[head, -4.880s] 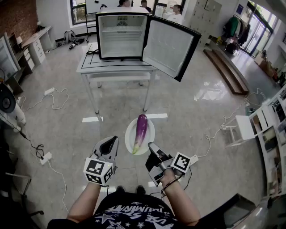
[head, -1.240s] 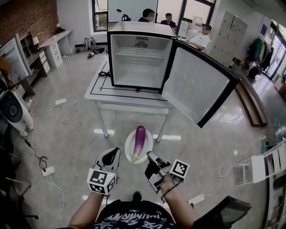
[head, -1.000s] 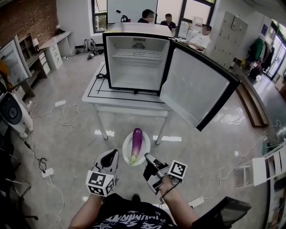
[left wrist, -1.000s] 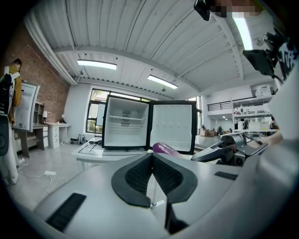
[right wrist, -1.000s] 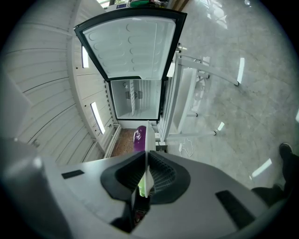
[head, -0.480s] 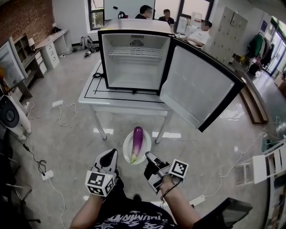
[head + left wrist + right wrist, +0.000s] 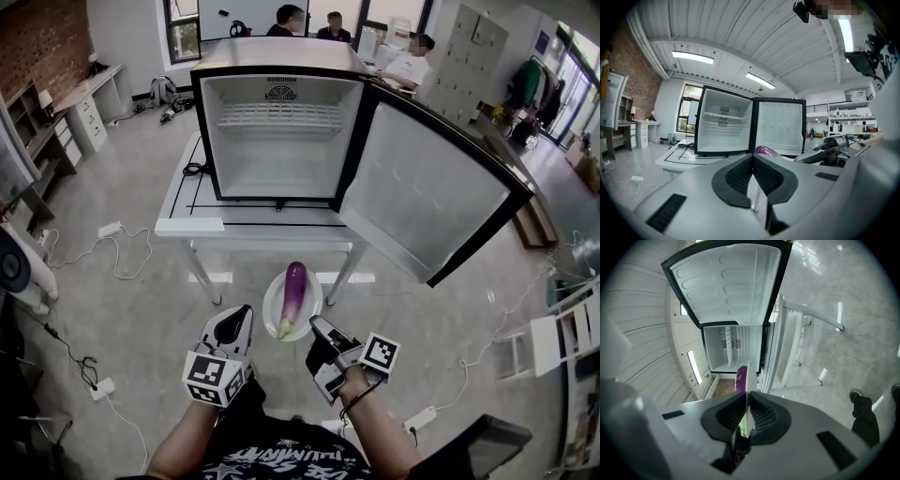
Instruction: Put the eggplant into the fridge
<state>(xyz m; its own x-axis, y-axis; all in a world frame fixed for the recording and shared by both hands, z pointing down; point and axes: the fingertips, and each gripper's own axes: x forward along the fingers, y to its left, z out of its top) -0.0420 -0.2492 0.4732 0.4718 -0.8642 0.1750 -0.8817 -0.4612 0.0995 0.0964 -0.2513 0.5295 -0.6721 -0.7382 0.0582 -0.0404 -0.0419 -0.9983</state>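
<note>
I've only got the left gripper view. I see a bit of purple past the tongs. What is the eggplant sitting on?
Observer: The eggplant lies on a white plate.
Operator: What's holding the plate?
Observer: The right gripper; its tongs are clamped on the plate's rim.
Operator: Is the plate over the table?
Observer: No. In the head view it appears over the floor, short of the table.

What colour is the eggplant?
Purple eggplant, greenish stem end, on the white plate; clearest in head view.
</note>
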